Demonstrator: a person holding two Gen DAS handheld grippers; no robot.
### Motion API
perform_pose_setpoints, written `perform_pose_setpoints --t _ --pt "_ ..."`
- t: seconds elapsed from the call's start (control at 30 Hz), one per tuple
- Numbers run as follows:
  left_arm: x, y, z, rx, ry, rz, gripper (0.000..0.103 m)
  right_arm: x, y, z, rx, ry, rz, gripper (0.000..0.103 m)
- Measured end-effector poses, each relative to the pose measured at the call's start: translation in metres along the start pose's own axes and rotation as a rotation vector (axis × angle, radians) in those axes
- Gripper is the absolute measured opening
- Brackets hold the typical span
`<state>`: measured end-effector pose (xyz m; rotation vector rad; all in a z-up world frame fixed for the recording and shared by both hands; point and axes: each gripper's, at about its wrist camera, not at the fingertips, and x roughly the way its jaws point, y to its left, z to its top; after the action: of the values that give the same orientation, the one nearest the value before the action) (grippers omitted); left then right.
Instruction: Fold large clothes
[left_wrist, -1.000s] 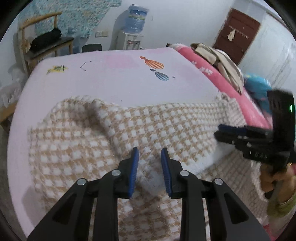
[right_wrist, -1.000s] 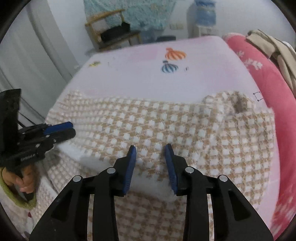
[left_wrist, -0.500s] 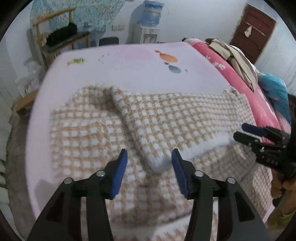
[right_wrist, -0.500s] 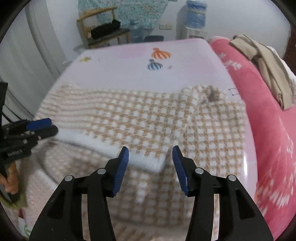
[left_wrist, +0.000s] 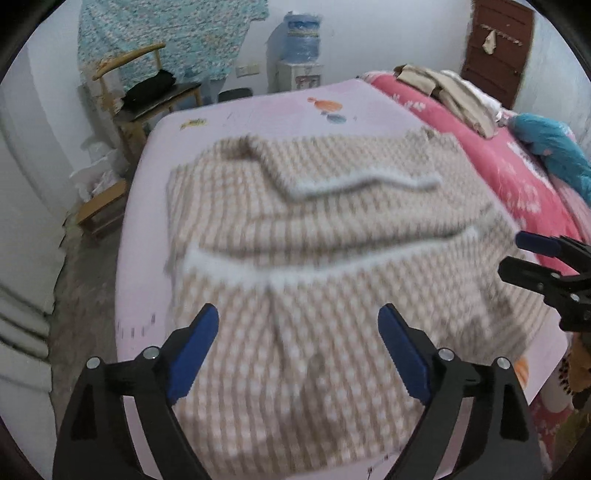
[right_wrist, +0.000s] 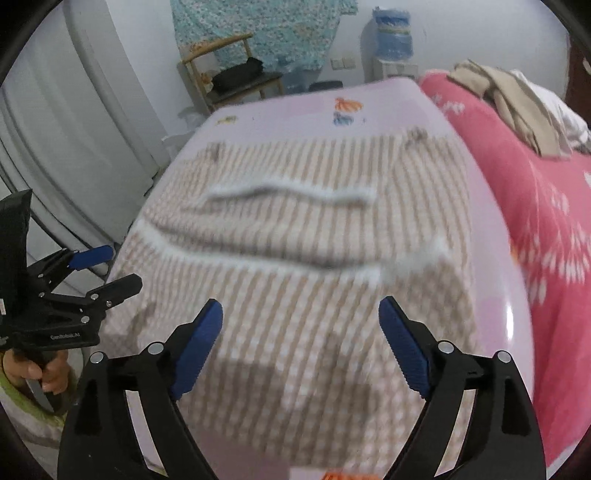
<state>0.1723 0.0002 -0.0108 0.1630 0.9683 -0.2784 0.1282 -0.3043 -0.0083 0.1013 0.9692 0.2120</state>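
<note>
Presently the checked garment (left_wrist: 332, 258) lies spread on the pink bed (left_wrist: 258, 114) with its far portion laid over toward the near side, both the left tool (left_wrist: 297, 354) and right tool (right_wrist: 301, 347) opening wide and holding nothing, so one fold appears complete and the next likely calls for regripping an edge.

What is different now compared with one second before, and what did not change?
Both grippers let go of the white-edged fold of the checked garment. The left gripper and the right gripper drew back toward the person, their jaws opening with nothing between them. The fold lies where it was laid; the pink sheet and the room are unchanged.
</note>
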Motion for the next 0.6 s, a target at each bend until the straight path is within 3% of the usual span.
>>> perform_pose_setpoints --t 0.23,0.37,0.6 --pt "0.028 -0.011 -0.044 -0.014 0.081 0.049 0.089 0.034 0.008 -0.041 0.015 0.109 -0.031 0.083" --pt "0.034 -0.013 -0.050 -0.019 0.050 0.081 0.098 0.043 0.007 -0.047 0.016 0.091 -0.031 0.090" --pt "0.037 -0.007 -0.053 -0.065 0.043 0.051 0.099 0.047 0.011 -0.049 0.010 0.087 -0.044 0.093"
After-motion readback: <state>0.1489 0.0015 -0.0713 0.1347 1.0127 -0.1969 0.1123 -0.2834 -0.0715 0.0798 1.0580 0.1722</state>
